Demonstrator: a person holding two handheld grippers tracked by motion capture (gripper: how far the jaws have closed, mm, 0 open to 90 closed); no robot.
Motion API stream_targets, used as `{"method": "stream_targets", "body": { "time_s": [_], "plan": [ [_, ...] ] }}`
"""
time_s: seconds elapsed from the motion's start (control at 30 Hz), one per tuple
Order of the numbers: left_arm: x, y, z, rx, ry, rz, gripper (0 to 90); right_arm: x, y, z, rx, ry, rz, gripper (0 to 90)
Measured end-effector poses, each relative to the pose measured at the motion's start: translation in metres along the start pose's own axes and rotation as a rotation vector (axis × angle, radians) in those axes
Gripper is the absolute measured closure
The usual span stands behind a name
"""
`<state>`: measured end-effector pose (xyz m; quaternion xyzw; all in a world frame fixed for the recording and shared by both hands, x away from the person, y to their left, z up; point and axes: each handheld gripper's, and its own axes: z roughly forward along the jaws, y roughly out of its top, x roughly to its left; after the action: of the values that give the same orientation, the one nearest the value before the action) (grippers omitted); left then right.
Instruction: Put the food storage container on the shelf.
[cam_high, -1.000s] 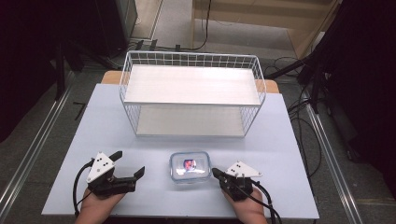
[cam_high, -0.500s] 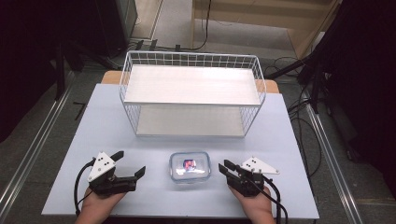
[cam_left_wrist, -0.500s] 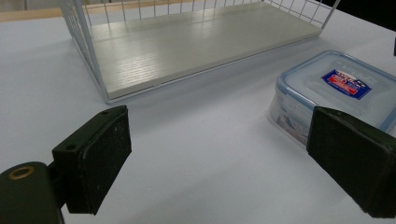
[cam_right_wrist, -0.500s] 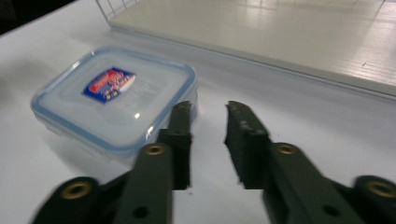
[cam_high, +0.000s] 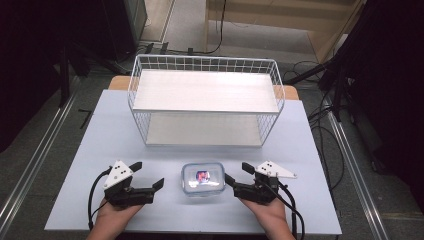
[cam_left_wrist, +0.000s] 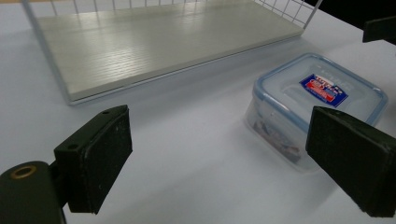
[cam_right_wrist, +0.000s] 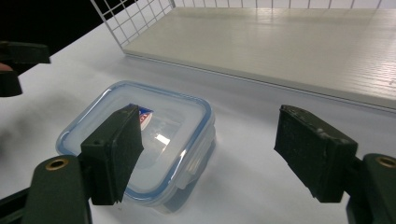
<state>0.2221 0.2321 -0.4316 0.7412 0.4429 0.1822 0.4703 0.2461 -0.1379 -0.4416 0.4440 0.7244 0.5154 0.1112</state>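
Behind right gripper (cam_right_wrist: 205, 154) finger, container (cam_right_wrist: 154, 140) label partly hidden, contents unclear.

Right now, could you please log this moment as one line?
left hand-held gripper: open, empty | right hand-held gripper: jaws just opening, empty | container: on table, between them

On the table (cam_high: 100, 150) a wire rack (cam_high: 205, 107) stands at the far side, centred, with an upper shelf board (cam_high: 205, 90) above a lower shelf board (cam_high: 202, 130). In front of the rack, near the table's front edge, sits a lidded container (cam_high: 202, 178), apart from the rack. The left hand-held gripper (cam_high: 149, 175) lies to the container's left, with bare table between them. The right hand-held gripper (cam_high: 238, 172) lies just beside the container's right side, one jaw close to its edge, nothing between its jaws. Both point toward the rack. Cables (cam_high: 320, 120) lie on the floor to the right of the table.
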Motion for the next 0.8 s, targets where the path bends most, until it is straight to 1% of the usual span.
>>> {"method": "stream_targets", "body": {
  "time_s": [0.03, 0.07, 0.1, 0.17, 0.2, 0.23, 0.27, 0.3, 0.33, 0.37, 0.4, 0.43, 0.47, 0.5, 0.53, 0.57, 0.6, 0.63, 0.67, 0.7, 0.73, 0.77, 0.8],
  "plan": [
    [-0.001, 0.001, 0.004, 0.006, -0.008, -0.011, 7.4, 0.0, 0.0, 0.001, 0.006, 0.006, -0.004, 22.8],
    [-0.001, 0.001, 0.004, 0.006, -0.008, -0.011, 7.4, -0.001, 0.0, 0.002, 0.011, 0.012, -0.002, 22.4],
    [-0.005, 0.001, 0.014, 0.019, -0.026, -0.03, 7.4, -0.002, 0.0, 0.003, 0.019, 0.016, 0.0, 22.1],
    [-0.009, 0.0, 0.022, 0.032, -0.042, -0.045, 7.4, -0.003, 0.001, 0.006, 0.02, 0.02, -0.001, 22.1],
    [-0.009, 0.0, 0.022, 0.032, -0.042, -0.045, 7.7, -0.003, 0.001, 0.006, 0.02, 0.02, -0.001, 22.1],
    [-0.013, -0.001, 0.03, 0.049, -0.065, -0.051, 7.7, -0.004, 0.002, 0.009, 0.027, 0.024, -0.006, 22.2],
    [-0.014, -0.001, 0.033, 0.057, -0.076, -0.051, 7.8, -0.005, 0.002, 0.011, 0.026, 0.024, -0.006, 22.3],
    [-0.015, -0.002, 0.035, 0.065, -0.084, -0.06, 8.0, -0.005, 0.002, 0.012, 0.031, 0.028, -0.003, 22.3],
    [-0.015, -0.002, 0.035, 0.065, -0.084, -0.06, 8.2, -0.006, 0.002, 0.013, 0.035, 0.031, -0.01, 22.5],
    [-0.016, -0.002, 0.039, 0.071, -0.106, -0.075, 9.6, -0.005, 0.001, 0.014, 0.042, 0.036, -0.008, 22.5],
    [-0.016, -0.002, 0.039, 0.071, -0.106, -0.075, 10.7, -0.005, 0.001, 0.014, 0.042, 0.036, -0.008, 22.5],
    [-0.019, -0.002, 0.042, 0.077, -0.125, -0.083, 12.1, -0.005, 0.001, 0.017, 0.052, 0.055, -0.001, 22.7],
    [-0.019, -0.002, 0.043, 0.081, -0.137, -0.095, 12.5, -0.004, 0.0, 0.018, 0.055, 0.06, 0.003, 22.9],
    [-0.019, -0.002, 0.043, 0.081, -0.137, -0.095, 13.2, -0.004, -0.001, 0.019, 0.062, 0.062, 0.001, 23.2],
    [-0.02, -0.002, 0.046, 0.094, -0.165, -0.124, 13.5, -0.003, -0.002, 0.02, 0.068, 0.066, 0.0, 23.6],
    [-0.021, -0.002, 0.048, 0.101, -0.18, -0.135, 13.5, -0.002, -0.003, 0.022, 0.08, 0.074, 0.003, 23.6],
    [-0.021, -0.002, 0.048, 0.101, -0.18, -0.135, 13.7, -0.002, -0.003, 0.022, 0.08, 0.074, 0.003, 23.6],
    [-0.022, -0.004, 0.051, 0.113, -0.205, -0.152, 13.7, -0.001, -0.004, 0.023, 0.09, 0.084, 0.011, 23.6],
    [-0.022, -0.006, 0.054, 0.13, -0.239, -0.182, 13.7, 0.0, -0.006, 0.026, 0.102, 0.097, 0.021, 24.6],
    [-0.023, -0.007, 0.056, 0.133, -0.25, -0.191, 13.7, 0.001, -0.007, 0.027, 0.112, 0.102, 0.018, 24.8],
    [-0.023, -0.007, 0.056, 0.133, -0.25, -0.191, 13.9, 0.001, -0.007, 0.027, 0.112, 0.102, 0.018, 24.8],
    [-0.023, -0.007, 0.058, 0.144, -0.262, -0.212, 14.5, 0.002, -0.009, 0.031, 0.135, 0.121, 0.031, 25.0],
    [-0.022, -0.008, 0.059, 0.145, -0.273, -0.222, 15.3, 0.001, -0.01, 0.033, 0.141, 0.127, 0.041, 25.3]
  ]
}}
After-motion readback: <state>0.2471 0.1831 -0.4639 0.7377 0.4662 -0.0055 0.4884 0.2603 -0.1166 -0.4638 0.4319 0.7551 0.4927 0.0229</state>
